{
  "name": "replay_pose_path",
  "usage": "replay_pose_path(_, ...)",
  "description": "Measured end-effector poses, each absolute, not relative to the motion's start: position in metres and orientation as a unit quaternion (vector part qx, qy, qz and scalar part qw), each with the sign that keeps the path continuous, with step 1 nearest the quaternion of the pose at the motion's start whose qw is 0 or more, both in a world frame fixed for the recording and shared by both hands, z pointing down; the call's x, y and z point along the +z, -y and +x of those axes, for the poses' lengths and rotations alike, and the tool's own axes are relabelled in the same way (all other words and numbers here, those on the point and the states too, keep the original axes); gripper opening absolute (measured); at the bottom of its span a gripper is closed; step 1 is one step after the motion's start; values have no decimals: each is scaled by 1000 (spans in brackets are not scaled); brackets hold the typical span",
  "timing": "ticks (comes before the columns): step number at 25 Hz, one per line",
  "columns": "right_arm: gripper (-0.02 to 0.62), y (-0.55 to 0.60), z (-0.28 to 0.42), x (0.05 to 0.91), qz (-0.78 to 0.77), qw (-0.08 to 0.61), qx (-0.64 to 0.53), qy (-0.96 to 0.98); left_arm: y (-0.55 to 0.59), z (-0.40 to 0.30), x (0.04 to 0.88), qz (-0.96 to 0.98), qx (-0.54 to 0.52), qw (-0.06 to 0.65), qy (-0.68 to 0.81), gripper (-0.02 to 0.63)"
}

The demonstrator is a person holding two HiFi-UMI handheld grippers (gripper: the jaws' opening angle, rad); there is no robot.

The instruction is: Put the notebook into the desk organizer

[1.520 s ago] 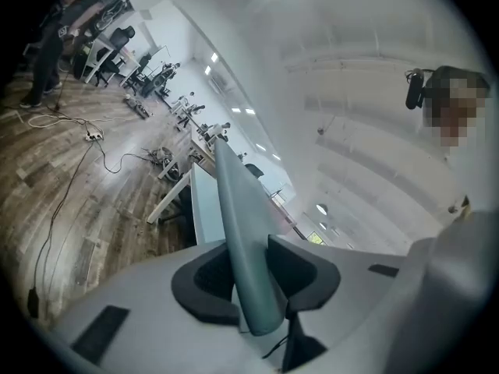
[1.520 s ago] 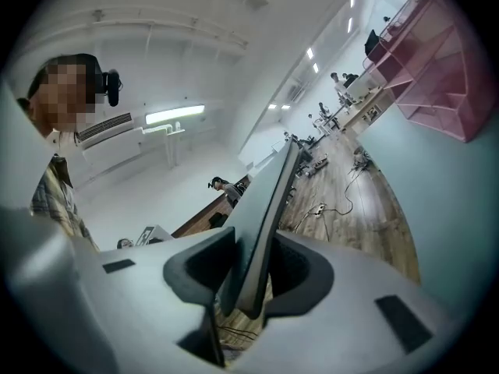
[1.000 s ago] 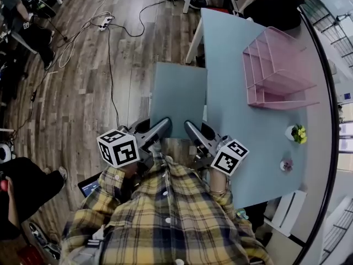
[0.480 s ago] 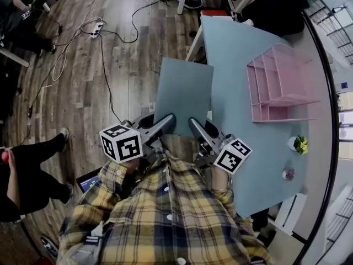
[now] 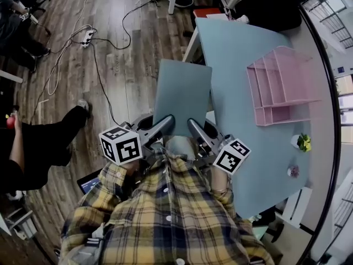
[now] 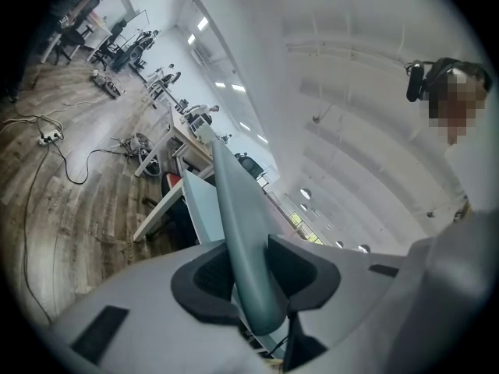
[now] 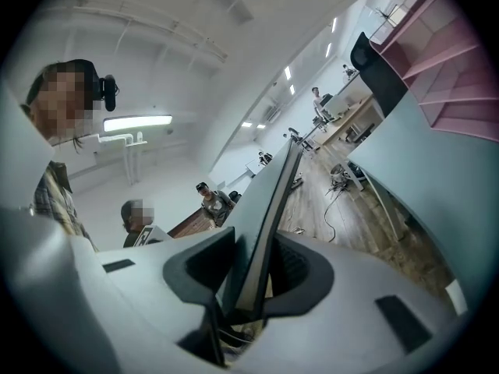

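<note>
Yellow plaid shirt (image 5: 165, 220) nearest in head view. Just ahead, left tongs (image 5: 163, 123) and right tongs (image 5: 194, 127) each pinch near edge of grey-blue notebook (image 5: 183, 93), held in air over wood floor (image 5: 121, 76), just beside worktop (image 5: 237, 54) edge. Left gripper view alone shows pads clamping rounded edge; right gripper view shows pads on thin flat edge. Pink desk organizer (image 5: 278, 87) stands farther off on worktop, apart from notebook; left gripper view misses it. Power strip (image 5: 87, 36) and cables lie on floor beyond.
</note>
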State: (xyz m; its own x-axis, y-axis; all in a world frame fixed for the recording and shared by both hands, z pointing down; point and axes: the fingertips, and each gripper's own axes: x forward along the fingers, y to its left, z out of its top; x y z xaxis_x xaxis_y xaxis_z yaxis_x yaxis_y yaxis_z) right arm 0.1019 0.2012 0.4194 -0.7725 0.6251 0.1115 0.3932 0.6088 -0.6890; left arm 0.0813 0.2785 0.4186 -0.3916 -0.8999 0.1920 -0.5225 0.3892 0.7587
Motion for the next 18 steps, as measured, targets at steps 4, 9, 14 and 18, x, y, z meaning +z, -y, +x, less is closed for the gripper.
replay_pose_path(4,109,-198,88,423,-279,177,336,882,-275,66,423,463,-309,314,769,117)
replay_pose_path(9,109,-185,62,427,-267,174,334,887,-261,39,427,472,-304,318,764,117)
replay_pose_path(14,110,-161,23,430,-257,164,339,890,-236,-2,429,484,-295,321,759,117)
replay_pose_path(18,110,-137,-17,423,-244,153,343,894,-212,-45,421,495,-286,320,755,117)
